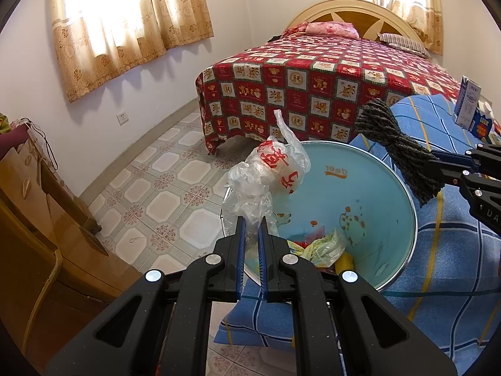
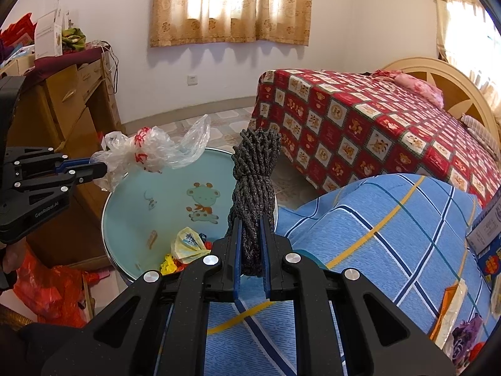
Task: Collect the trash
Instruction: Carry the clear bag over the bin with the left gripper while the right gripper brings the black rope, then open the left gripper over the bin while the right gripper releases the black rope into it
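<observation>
Two claws hold their catch above a pale blue bin in a bedroom. The left claw (image 1: 252,232) is clamped on a crumpled clear plastic bag (image 1: 266,175) with red print, thin film that balloons up and ahead of the pads, over the near rim of the bin (image 1: 369,169). To its right, the right claw (image 2: 250,235) pinches a hank of dark grey braided rope (image 2: 255,185), coarse, stiff and tied at the middle, which stands upright from the pads over the bin's right edge.

By the look of it, both pieces have been carried to the bin and wait to be dropped; the next move calls for spreading each claw with its load fully inside the round, chrome-rimmed mouth.

Below the claws, wrappers (image 1: 322,247) already lie in the bin's bottom, under cartoon animal prints. A blue checked cloth (image 2: 391,219) lies to the right, with a bed (image 1: 313,84) in red patchwork beyond.
</observation>
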